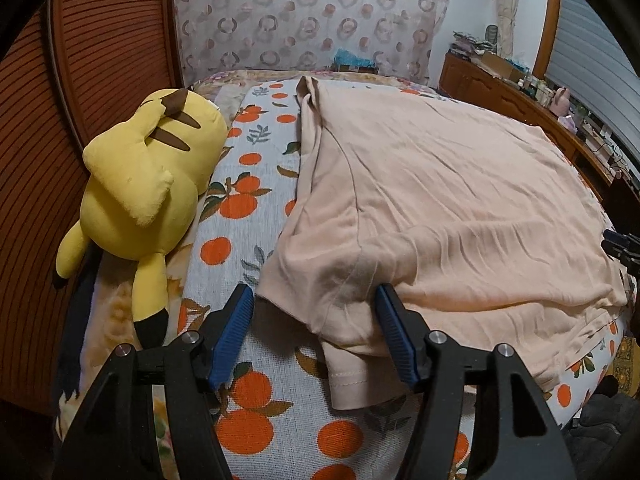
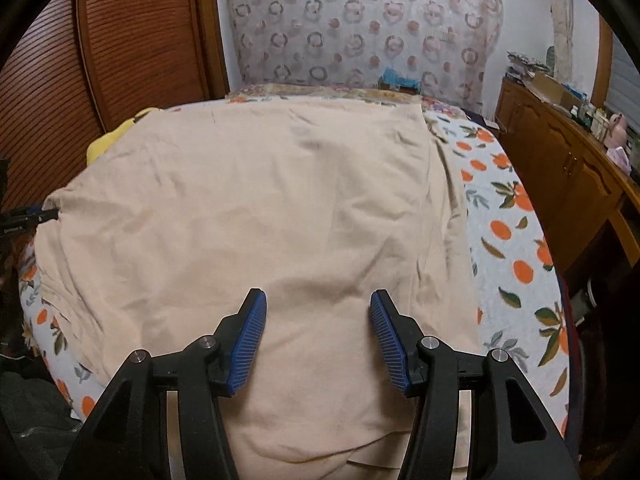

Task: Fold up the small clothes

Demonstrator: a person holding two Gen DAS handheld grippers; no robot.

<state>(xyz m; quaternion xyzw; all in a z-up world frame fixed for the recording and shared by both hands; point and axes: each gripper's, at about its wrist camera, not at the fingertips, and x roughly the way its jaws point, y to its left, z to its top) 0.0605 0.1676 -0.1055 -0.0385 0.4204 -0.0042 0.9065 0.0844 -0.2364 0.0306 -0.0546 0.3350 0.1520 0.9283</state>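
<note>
With the peach shirt (image 1: 440,200) lying flat on the bed (image 1: 240,216), your left gripper (image 1: 316,336) gapes empty around its 7 o'clock sleeve and the right gripper (image 2: 316,336) wide above; pinch seams squarely, then fold.

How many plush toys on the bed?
1. A yellow plush toy lies at the left edge of the bed, left of the peach shirt. The shirt could hide something underneath.
</note>
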